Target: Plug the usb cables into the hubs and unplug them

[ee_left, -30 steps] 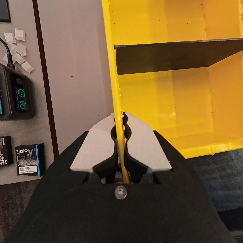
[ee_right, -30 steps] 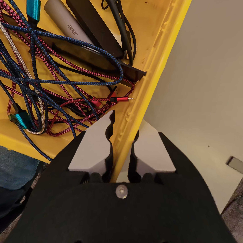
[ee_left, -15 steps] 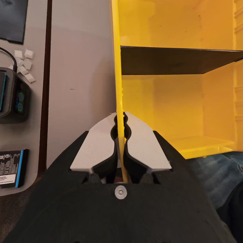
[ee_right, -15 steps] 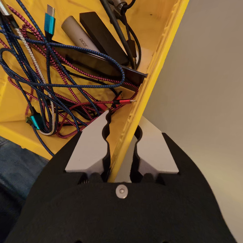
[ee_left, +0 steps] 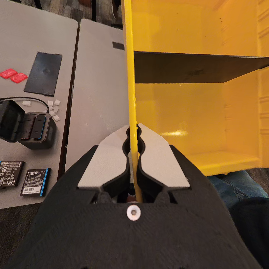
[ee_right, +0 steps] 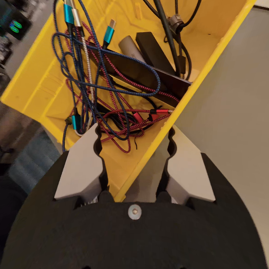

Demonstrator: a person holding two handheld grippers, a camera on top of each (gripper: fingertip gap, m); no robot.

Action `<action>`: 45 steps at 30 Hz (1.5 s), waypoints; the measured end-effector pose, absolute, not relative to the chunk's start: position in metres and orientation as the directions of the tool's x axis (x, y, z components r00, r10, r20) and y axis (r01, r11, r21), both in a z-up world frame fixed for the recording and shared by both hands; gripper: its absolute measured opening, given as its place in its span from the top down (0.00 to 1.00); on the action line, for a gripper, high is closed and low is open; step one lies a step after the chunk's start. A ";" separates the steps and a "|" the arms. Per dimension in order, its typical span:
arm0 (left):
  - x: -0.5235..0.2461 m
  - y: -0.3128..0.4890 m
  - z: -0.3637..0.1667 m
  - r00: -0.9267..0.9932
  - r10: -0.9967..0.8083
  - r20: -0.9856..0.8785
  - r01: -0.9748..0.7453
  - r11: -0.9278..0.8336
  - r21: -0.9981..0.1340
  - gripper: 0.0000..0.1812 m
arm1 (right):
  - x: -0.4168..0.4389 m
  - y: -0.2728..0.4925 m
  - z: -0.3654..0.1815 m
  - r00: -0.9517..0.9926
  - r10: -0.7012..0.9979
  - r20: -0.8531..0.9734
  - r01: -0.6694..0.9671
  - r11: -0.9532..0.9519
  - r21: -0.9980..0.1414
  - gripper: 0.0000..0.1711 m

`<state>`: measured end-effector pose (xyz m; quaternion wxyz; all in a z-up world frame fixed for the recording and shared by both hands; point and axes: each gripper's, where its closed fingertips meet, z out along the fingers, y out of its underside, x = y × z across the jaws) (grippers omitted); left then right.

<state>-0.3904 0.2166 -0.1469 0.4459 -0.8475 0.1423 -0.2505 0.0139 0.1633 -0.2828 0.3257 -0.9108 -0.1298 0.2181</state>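
A bright yellow plastic bin [ee_right: 187, 100] with a black divider panel [ee_left: 196, 68] holds red-and-black braided cables [ee_right: 125, 139], blue-and-black braided cables [ee_right: 128, 90], teal-sleeved plugs [ee_right: 108, 34] and a beige hub [ee_right: 131, 49], on a plain grey counter [ee_left: 99, 87].

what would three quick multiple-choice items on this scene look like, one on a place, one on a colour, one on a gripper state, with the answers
1. Where do the tangled cables lie?
A. on the grey table
B. inside the yellow bin
C. on the floor

2. What colour is the divider across the yellow bin?
A. black
B. white
C. red

3. How does the left gripper stand?
A. wide open above the table
B. shut on a cable
C. shut on the bin's side wall

Answers:
1 B: in the right wrist view the red, blue and white braided cables sit within the bin's walls.
2 A: a dark panel spans the bin in the left wrist view.
3 C: its fingers press the thin yellow wall from both sides, while the right gripper is open, straddling the opposite wall.
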 end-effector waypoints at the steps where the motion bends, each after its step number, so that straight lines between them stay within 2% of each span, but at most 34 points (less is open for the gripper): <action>1: -0.390 0.213 -0.138 0.832 -0.471 0.294 -0.017 -0.551 -0.834 0.98 | -0.006 0.168 -0.281 0.855 0.397 -0.334 0.088 -0.746 -0.660 0.43; 4: -0.386 0.206 -0.111 0.822 -0.502 0.269 -0.029 -0.509 -0.861 0.98 | -0.065 0.178 -0.276 0.794 0.461 -0.396 0.094 -0.737 -0.670 0.34; 9: -0.363 0.196 -0.086 0.801 -0.549 0.239 -0.070 -0.481 -0.874 0.98 | -0.097 0.192 -0.244 0.748 0.534 -0.394 0.068 -0.653 -0.754 0.32; 11: -0.344 0.195 -0.078 0.789 -0.577 0.212 -0.097 -0.458 -0.884 0.98 | -0.079 0.190 -0.230 0.779 0.518 -0.354 0.047 -0.610 -0.791 0.29; 16: -0.254 0.189 -0.076 0.680 -0.702 0.211 -0.192 -0.449 -0.873 0.98 | 0.000 0.151 -0.179 0.819 0.464 -0.338 -0.067 -0.507 -0.860 0.34; 19: -0.188 0.185 -0.078 0.602 -0.780 0.173 -0.273 -0.405 -0.873 0.98 | 0.054 0.111 -0.137 0.855 0.420 -0.304 -0.134 -0.387 -0.912 0.35; 21: -0.142 0.182 -0.084 0.536 -0.825 0.177 -0.316 -0.391 -0.865 0.98 | 0.077 0.079 -0.111 0.866 0.405 -0.292 -0.173 -0.306 -0.936 0.39; 25: -0.051 0.167 -0.095 0.417 -0.891 0.179 -0.390 -0.354 -0.850 0.98 | 0.095 0.018 -0.080 0.901 0.352 -0.255 -0.212 -0.156 -0.965 0.36; 28: 0.006 0.153 -0.112 0.356 -0.922 0.151 -0.471 -0.317 -0.824 0.98 | 0.099 -0.011 -0.084 0.903 0.322 -0.283 -0.247 -0.150 -0.957 0.35; 29: 0.023 0.147 -0.119 0.329 -0.925 0.190 -0.483 -0.338 -0.808 0.98 | 0.108 -0.020 -0.083 0.898 0.304 -0.317 -0.292 -0.125 -0.948 0.40; 31: 0.051 0.137 -0.135 0.297 -0.928 0.223 -0.504 -0.351 -0.789 0.98 | 0.127 -0.035 -0.083 0.894 0.267 -0.360 -0.352 -0.080 -0.933 0.34; 34: 0.082 0.129 -0.156 0.297 -0.939 0.175 -0.556 -0.319 -0.768 0.98 | 0.142 -0.061 -0.082 0.905 0.215 -0.366 -0.378 0.016 -0.926 0.38; 38: 0.118 0.112 -0.194 0.284 -0.935 0.210 -0.600 -0.345 -0.722 0.98 | 0.147 -0.055 -0.131 0.915 0.134 -0.381 -0.361 -0.153 -0.920 0.35; 45: 0.155 0.095 -0.237 0.322 -0.916 0.239 -0.621 -0.395 -0.677 0.97 | 0.207 -0.049 -0.180 0.954 -0.025 -0.299 -0.293 -0.297 -0.909 0.40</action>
